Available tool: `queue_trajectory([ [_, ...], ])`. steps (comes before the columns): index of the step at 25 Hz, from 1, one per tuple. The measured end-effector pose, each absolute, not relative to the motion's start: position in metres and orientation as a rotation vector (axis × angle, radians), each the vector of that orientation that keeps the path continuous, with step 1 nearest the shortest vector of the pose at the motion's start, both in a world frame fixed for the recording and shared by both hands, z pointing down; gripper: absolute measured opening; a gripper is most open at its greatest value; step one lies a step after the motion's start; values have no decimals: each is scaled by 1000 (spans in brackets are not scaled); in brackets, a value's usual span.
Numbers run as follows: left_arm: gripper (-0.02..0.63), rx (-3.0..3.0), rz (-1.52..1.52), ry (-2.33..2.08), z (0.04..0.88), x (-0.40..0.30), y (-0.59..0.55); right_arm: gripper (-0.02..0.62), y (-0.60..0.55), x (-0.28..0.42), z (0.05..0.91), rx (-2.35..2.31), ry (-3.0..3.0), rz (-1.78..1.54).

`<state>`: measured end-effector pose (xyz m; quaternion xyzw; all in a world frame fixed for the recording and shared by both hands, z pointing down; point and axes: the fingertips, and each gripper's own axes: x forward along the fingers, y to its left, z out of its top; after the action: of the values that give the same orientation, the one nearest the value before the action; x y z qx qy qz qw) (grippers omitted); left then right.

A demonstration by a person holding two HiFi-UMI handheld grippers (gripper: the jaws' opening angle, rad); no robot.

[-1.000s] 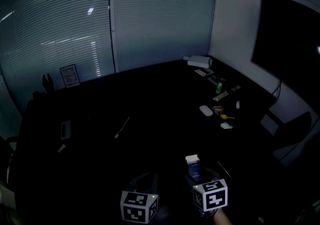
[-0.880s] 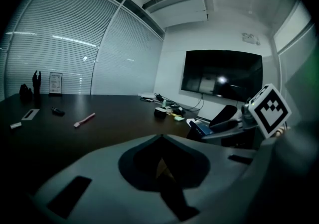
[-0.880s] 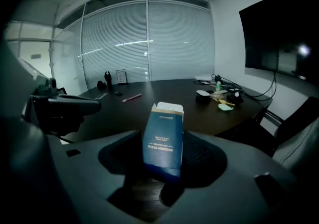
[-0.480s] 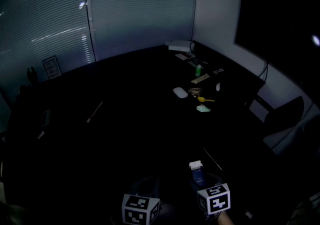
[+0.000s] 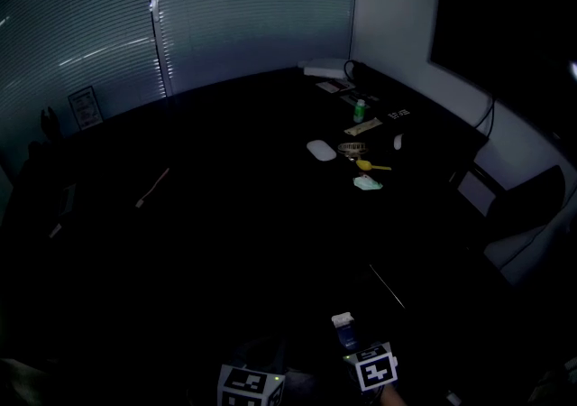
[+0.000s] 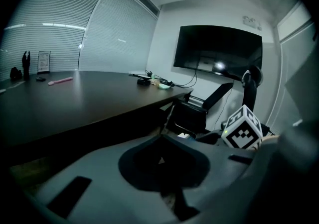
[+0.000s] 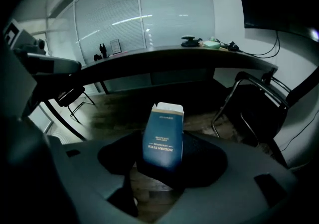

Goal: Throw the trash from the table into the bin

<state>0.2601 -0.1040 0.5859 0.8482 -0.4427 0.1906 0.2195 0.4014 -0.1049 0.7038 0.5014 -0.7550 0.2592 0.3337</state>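
Note:
A blue carton with a white open top stands upright between the jaws of my right gripper, which is shut on it. In the head view the carton and right gripper sit at the bottom edge, off the near side of the dark table. My left gripper hangs beside it, further left. In the left gripper view its dark pads meet at a point, with nothing between them. Small litter lies far right on the table: a pale green wad, a yellow piece. No bin shows.
A white mouse, a green bottle and cables lie at the table's far right. A pale stick lies at the left. Black chairs stand by the right wall under a dark screen. Wooden floor lies below.
Both grippers have sunk toward the bottom of the head view and come nearer, the right one still carrying the carton. The table's far objects have shifted as the view turned.

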Motion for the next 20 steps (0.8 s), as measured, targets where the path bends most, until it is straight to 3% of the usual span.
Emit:
queue_trajectory([
  [20,0,2352,613,-1173,722,290,-128,268,-120,410,882,1316,-1918,788],
])
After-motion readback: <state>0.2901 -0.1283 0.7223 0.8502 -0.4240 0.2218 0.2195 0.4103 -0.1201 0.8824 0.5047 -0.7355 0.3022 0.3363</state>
